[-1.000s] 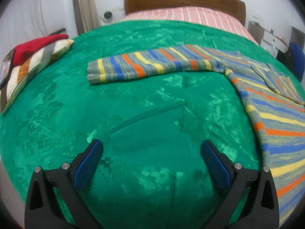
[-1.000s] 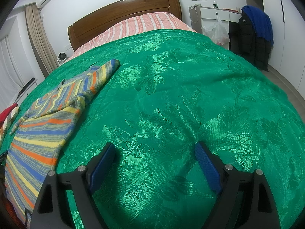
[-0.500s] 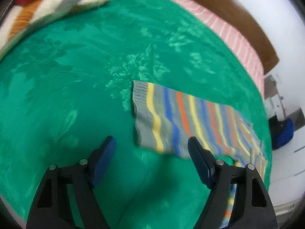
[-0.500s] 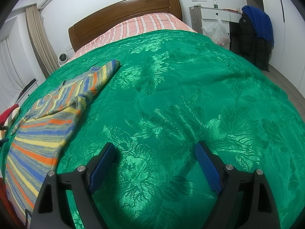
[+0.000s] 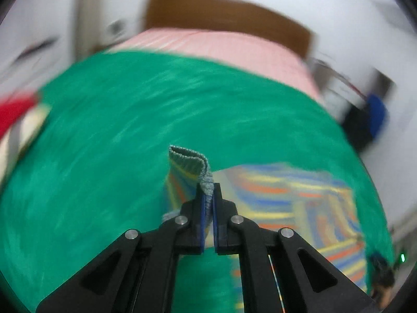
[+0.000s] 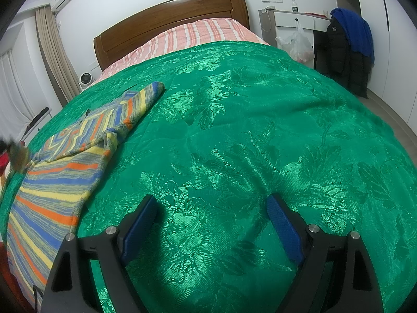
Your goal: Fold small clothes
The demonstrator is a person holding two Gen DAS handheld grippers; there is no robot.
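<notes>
A striped sweater (image 6: 60, 180) in grey, blue, yellow and orange lies on the green bedspread (image 6: 247, 135). In the left wrist view my left gripper (image 5: 207, 190) is shut on the grey cuff (image 5: 191, 160) of one sleeve and holds it lifted above the bed, with the sweater's body (image 5: 299, 203) blurred below right. In the right wrist view my right gripper (image 6: 211, 206) is open and empty over bare bedspread, to the right of the sweater. Its other sleeve (image 6: 146, 99) lies flat toward the headboard.
A wooden headboard (image 6: 169, 23) and pink striped sheet (image 6: 195, 36) are at the far end. A red and striped cushion (image 5: 15, 120) lies at the left edge. A desk (image 6: 294, 18), plastic bag (image 6: 297, 47) and hanging jackets (image 6: 349, 49) stand right of the bed.
My left gripper moved to the sleeve end, shut on its cuff and lifted it; the view is blurred by motion. My right gripper has stayed open in place.
</notes>
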